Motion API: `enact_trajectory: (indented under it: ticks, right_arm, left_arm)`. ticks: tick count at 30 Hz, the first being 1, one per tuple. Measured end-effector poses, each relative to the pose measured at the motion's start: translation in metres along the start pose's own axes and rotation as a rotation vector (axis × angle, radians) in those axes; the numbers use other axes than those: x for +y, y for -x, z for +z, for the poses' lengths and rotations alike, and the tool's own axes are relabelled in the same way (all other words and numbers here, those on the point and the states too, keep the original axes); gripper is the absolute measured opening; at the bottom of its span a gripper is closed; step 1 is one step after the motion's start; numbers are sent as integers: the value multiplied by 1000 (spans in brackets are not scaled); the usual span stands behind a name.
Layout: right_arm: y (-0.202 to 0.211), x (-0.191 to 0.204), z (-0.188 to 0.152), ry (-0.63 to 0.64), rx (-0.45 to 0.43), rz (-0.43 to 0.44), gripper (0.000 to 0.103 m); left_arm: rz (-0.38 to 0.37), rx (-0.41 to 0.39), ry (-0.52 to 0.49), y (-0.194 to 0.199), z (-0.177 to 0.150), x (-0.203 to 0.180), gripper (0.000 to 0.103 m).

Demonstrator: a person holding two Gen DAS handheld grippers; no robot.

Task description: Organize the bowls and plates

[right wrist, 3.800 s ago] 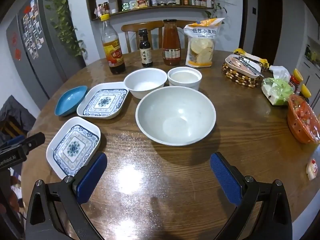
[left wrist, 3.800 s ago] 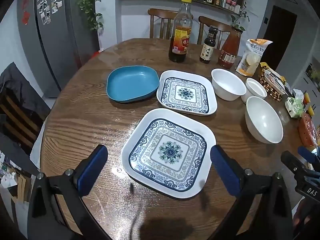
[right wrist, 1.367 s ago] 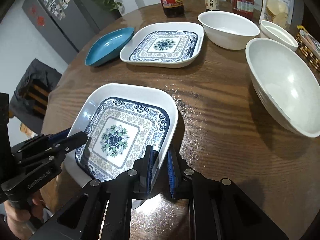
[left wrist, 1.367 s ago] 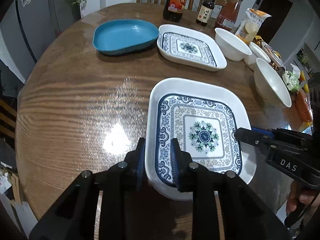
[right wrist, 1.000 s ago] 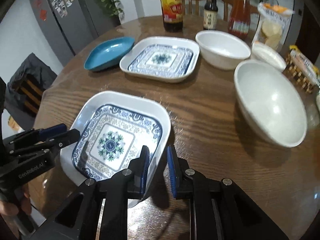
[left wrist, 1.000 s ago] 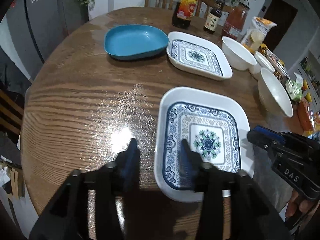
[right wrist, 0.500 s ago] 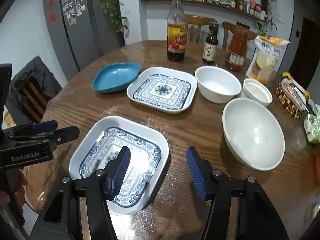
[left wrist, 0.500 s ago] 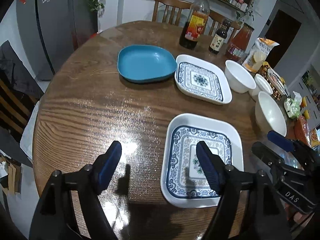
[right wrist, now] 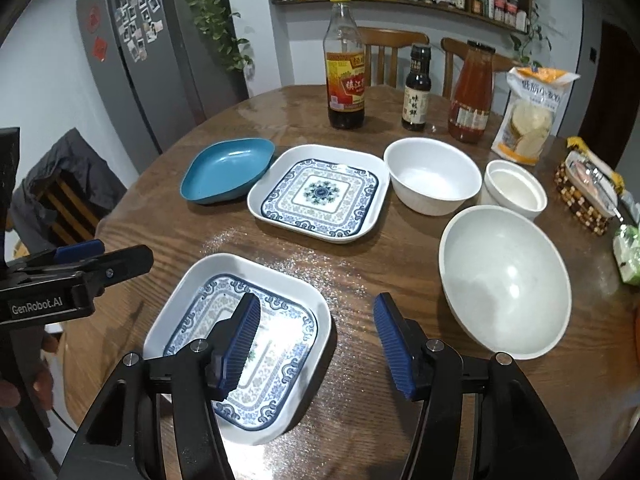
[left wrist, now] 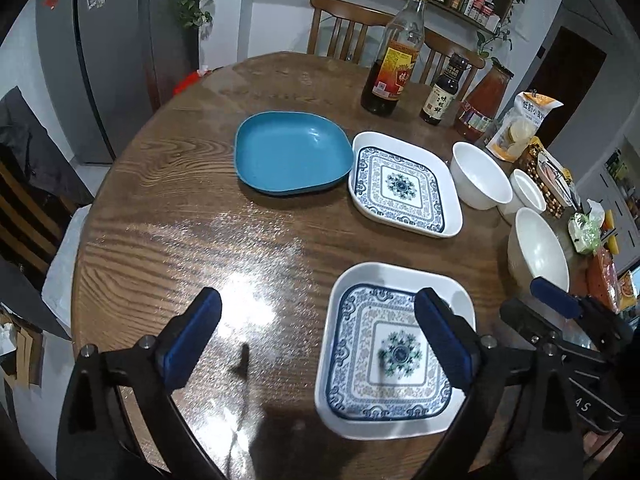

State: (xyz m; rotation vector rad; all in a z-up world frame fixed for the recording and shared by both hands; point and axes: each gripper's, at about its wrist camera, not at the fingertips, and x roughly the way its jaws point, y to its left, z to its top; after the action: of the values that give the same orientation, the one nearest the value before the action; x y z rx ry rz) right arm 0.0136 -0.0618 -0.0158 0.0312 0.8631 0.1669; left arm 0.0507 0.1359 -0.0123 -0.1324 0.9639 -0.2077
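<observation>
While the left gripper [left wrist: 316, 336] is opening and the right gripper [right wrist: 316, 344] is hanging half-open, both empty, the patterned plate [left wrist: 394, 346] is sitting near the tabletop [left wrist: 180, 220] edge, risking a knock off.

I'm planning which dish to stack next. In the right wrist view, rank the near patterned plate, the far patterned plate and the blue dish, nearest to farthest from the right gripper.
1. Near patterned plate, under the gripper's left finger.
2. Far patterned plate, mid-table, straight ahead.
3. Blue dish, farther left, beside that plate.
</observation>
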Motion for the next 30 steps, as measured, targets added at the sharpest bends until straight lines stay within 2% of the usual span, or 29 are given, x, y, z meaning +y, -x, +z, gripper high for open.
enact_trajectory:
  ticks: [10, 15, 19, 24, 28, 30]
  right_arm:
    - [-31, -24, 42, -122, 68, 61, 60]
    - [-53, -31, 61, -166, 109, 67, 60]
    - [-67, -29, 70, -167, 132, 62, 60]
    - [-81, -33, 74, -195, 159, 45, 60]
    - [-91, -36, 75, -191, 181, 23, 60]
    - [-94, -38, 75, -188, 189, 9, 60]
  left_arm:
    - [-25, 27, -20, -39, 46, -11, 96]
    - [-35, 73, -20, -63, 64, -9, 80]
    - [-45, 90, -16, -72, 69, -7, 78]
    - [-56, 127, -25, -86, 71, -8, 67]
    - [-63, 153, -29, -99, 73, -10, 64]
    - [-62, 161, -36, -104, 74, -11, 57]
